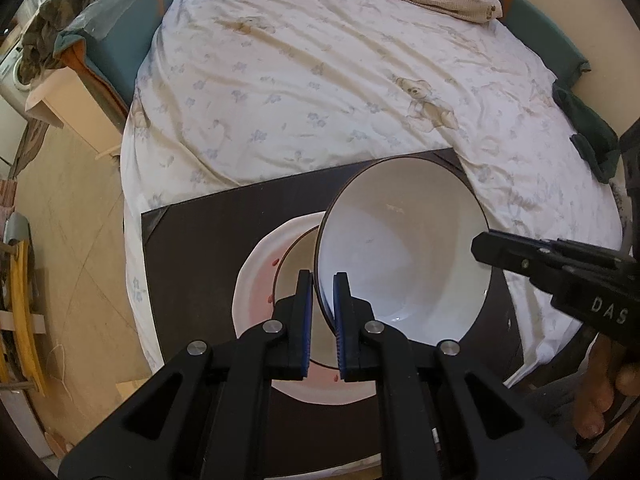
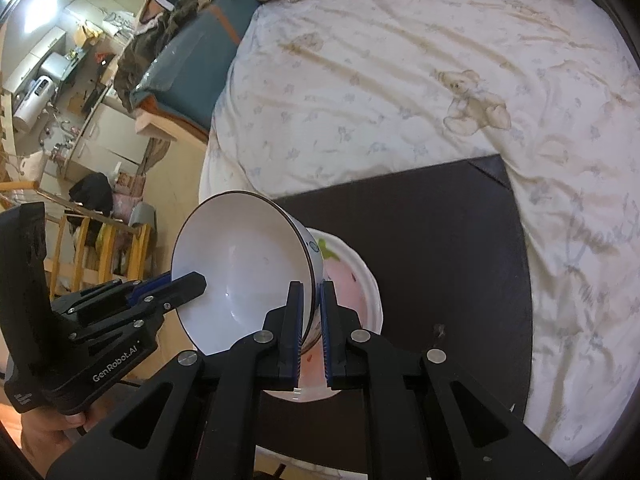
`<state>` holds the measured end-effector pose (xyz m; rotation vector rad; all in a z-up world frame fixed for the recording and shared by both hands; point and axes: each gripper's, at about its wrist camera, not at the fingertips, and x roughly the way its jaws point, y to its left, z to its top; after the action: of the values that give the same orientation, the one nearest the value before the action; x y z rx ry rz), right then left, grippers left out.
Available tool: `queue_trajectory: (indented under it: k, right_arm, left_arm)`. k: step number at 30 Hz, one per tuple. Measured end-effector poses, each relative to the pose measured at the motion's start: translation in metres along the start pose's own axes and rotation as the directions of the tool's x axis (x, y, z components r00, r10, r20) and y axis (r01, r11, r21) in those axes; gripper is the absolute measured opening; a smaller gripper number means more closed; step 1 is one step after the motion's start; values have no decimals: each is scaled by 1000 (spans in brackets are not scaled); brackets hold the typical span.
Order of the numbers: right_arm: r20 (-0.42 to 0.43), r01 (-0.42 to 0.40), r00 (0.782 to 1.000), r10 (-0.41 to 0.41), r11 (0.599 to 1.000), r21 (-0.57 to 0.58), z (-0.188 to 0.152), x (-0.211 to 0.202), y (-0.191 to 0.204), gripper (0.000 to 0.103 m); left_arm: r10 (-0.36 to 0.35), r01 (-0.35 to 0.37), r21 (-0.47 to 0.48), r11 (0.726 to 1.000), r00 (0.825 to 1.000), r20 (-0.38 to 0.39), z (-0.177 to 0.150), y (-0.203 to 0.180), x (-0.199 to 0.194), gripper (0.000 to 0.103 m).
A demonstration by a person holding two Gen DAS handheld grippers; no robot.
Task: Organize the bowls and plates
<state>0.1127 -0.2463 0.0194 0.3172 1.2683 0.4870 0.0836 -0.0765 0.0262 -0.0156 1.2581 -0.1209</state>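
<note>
A bed [image 1: 320,80] in a pale printed sheet is filling most of both views, and a dark board [image 1: 224,240] is lying across its near end, serving as the surface for the crockery. On that board a pink-and-white plate [image 1: 256,280] is sitting with a smaller brown-rimmed dish [image 1: 296,256] resting inside it. Above them a large white bowl [image 1: 400,248] is hanging tilted, lifted clear of the stack.

The left hand-held gripper [image 1: 323,280] is pinching the bowl's near rim with its jaws closed tight on the wall, and the right hand-held gripper [image 2: 311,292] is doing the same at the opposite rim, so the bowl is being carried between the two.

The likely risk is the bowl slipping: each grip is holding only a thin, glazed edge, and if the two hands are drifting apart or twisting unevenly the rim could slide out and drop onto the plate below. The board's front edge is lying near the mattress edge, with floor [image 1: 72,240] beyond on the left. The board is giving open room to the right of the stack.
</note>
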Motion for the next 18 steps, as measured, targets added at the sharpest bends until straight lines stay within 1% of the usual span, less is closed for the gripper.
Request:
queue_trajectory:
  k: [5, 13, 16, 18]
  right_arm:
    - [-13, -4, 1000, 4, 1000, 2, 0, 7, 3, 9]
    - [-85, 22, 996, -23, 1000, -8, -6, 34, 8, 9]
    - [-111, 32, 993, -34, 999, -25, -10, 45, 13, 9]
    - [-128, 46, 991, -49, 999, -26, -12, 52, 14, 9]
  left_arm:
    - [5, -5, -5, 1000, 1000, -8, -5, 5, 4, 7]
    - [25, -25, -9, 1000, 999, -25, -15, 17, 9, 8]
    - [10, -12, -29, 1000, 999, -52, -18, 23, 18, 8]
    - [-1, -1, -46, 999, 998, -56, -18, 27, 22, 8]
